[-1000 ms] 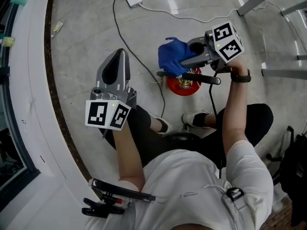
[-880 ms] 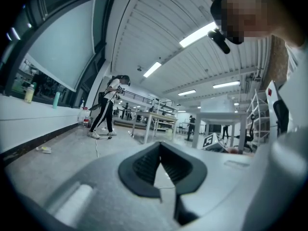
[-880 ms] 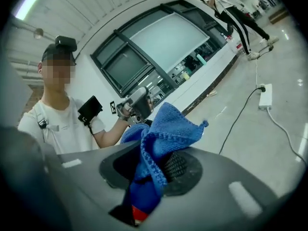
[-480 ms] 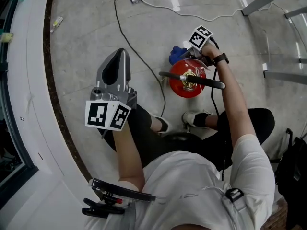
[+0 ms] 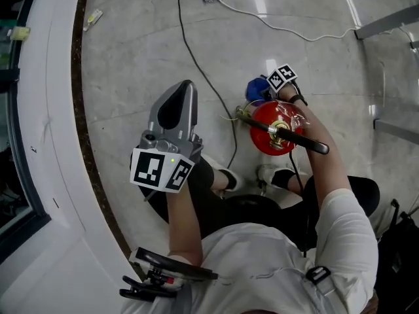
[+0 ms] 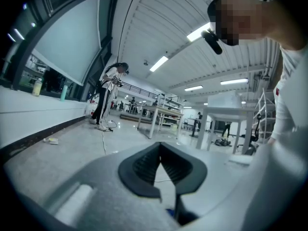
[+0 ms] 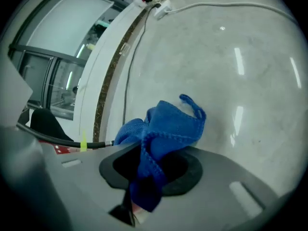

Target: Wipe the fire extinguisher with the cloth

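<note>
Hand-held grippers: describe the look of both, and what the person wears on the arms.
The left hand-held gripper and right hand-held gripper are smooth grey shells with black jaw pads, each carrying a white cube of black square markers. The person wears a white short-sleeved shirt and a black wristband on the right wrist.

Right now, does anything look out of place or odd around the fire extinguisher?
Nothing damaged or spilled. The fire extinguisher stands upright. One oddity: a black cable trails loose across the floor right beside it, and a small scrap lies by the wall.
</note>
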Demonstrator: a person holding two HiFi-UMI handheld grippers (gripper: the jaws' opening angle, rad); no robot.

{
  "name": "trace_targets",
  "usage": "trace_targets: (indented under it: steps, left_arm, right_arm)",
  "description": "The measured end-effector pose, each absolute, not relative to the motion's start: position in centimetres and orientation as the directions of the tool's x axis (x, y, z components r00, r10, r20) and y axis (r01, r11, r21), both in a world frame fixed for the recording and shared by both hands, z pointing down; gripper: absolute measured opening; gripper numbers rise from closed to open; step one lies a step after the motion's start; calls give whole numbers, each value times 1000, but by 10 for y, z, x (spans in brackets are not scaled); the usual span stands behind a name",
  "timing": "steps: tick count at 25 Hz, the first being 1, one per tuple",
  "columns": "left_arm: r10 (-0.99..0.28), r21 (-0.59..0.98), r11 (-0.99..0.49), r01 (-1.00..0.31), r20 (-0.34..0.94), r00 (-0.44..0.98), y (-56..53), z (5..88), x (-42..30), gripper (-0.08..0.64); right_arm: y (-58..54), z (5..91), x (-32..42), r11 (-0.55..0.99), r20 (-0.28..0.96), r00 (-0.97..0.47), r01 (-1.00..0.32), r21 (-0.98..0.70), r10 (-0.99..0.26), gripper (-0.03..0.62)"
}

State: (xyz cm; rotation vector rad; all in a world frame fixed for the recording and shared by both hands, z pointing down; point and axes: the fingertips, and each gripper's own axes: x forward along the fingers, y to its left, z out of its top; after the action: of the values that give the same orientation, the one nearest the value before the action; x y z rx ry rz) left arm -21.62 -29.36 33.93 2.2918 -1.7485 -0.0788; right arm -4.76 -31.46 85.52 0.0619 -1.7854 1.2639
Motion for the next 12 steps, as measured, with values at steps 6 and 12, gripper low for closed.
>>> trace_targets:
  steps: [6, 12]
  left_arm:
    - [-963, 232, -228, -946, 87, 254, -300, 330, -227, -2]
    - [-963, 239, -238, -941, 64, 260, -301, 323, -224, -2]
  right_arm:
    - [-329, 650, -92, 370, 277, -770, -58, -927, 574, 106]
    - [-288, 424, -118, 336, -42, -571, 540, -771, 820, 107]
